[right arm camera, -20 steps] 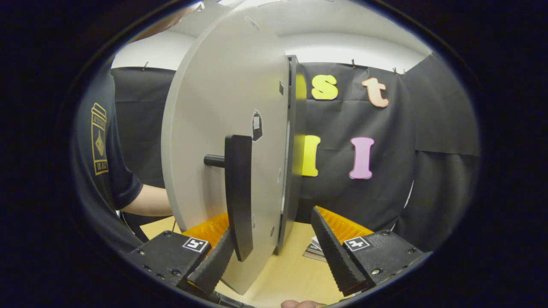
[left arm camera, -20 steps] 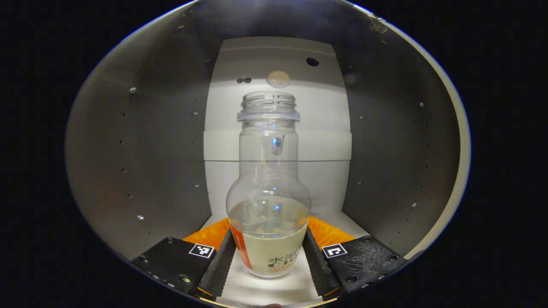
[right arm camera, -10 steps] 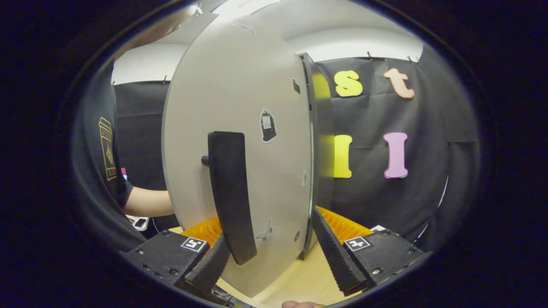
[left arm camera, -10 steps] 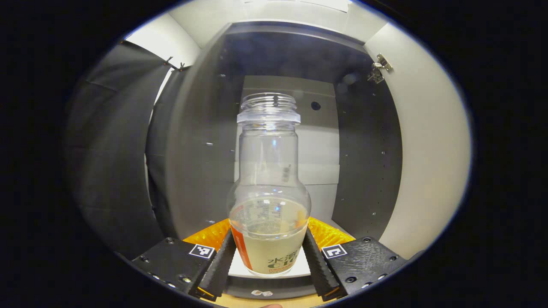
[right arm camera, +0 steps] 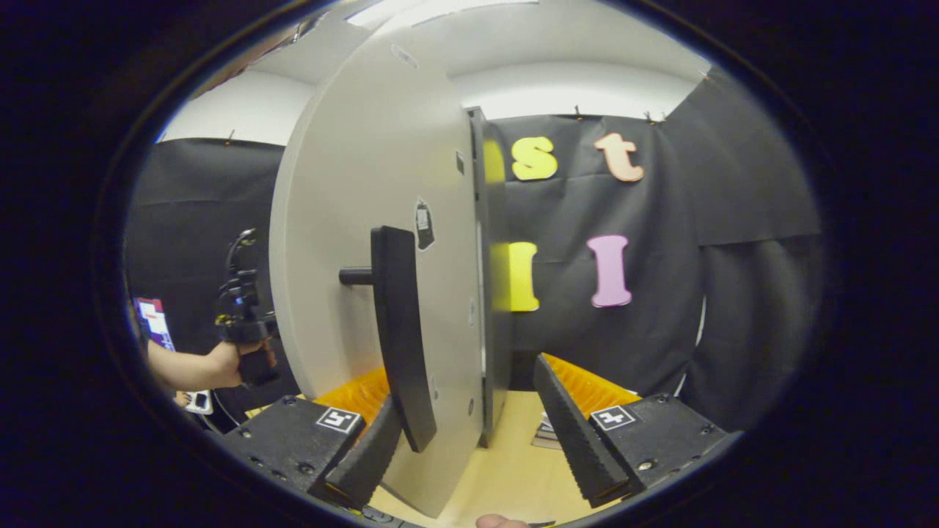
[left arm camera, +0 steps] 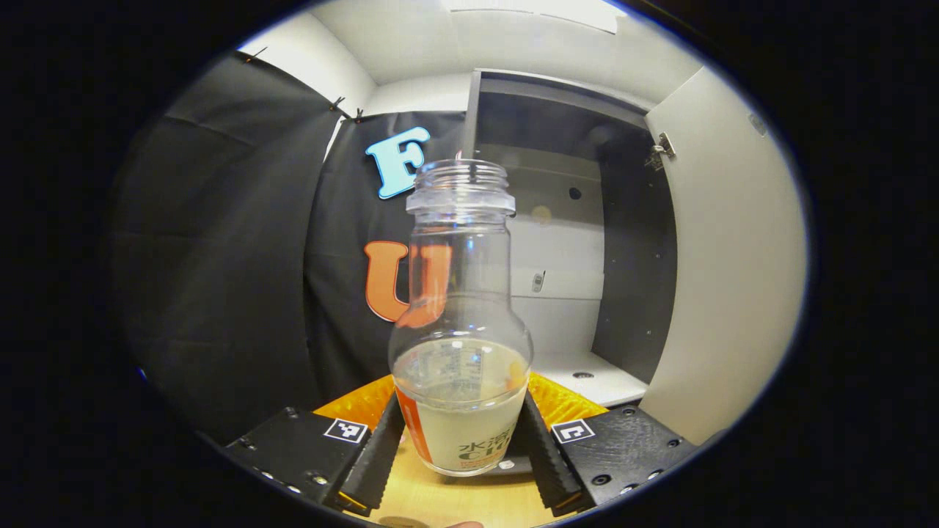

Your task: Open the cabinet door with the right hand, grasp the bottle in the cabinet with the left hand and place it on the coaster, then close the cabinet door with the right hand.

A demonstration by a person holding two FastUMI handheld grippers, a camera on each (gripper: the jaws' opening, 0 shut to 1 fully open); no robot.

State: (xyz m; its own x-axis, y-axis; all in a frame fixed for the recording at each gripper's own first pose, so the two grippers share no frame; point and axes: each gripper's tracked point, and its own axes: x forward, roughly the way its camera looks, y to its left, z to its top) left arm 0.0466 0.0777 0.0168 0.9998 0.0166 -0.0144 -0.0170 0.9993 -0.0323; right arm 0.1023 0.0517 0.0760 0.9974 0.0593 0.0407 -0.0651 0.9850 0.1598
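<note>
We held a clear bottle (left arm camera: 460, 345) upright in our left gripper (left arm camera: 461, 447), both fingers pressed against the lower, labelled part of it from either side. The bottle had no cap and was partly filled with a pale, cloudy liquid. Its long axis ran straight up from between the fingers, neck at the top. It hung in the air in front of the cabinet (left arm camera: 565, 242), outside the opening and to the left of it, with the wooden table (left arm camera: 455, 502) below.

Taking the cabinet as our landmark: its dark interior stood open behind and to the right of the bottle, and its pale door (left arm camera: 726, 257) was swung out on the right side of the opening, hinge near the top. We could not see the coaster in either view, so we could not tell which way it lay from the bottle; we judged it sat somewhere on the table in front of the cabinet, lower than the bottle, so the coming move would carry the bottle away from the cabinet and down, keeping it upright so nothing spilled.

Our right gripper (right arm camera: 469, 440) had its fingers spread apart around the door's dark handle (right arm camera: 400, 330). The left finger (right arm camera: 367, 458) lay against or just beside the handle's lower end, and the right finger stood well apart from the door's edge. We judged this gripper was nearer the door, ready to close it
</note>
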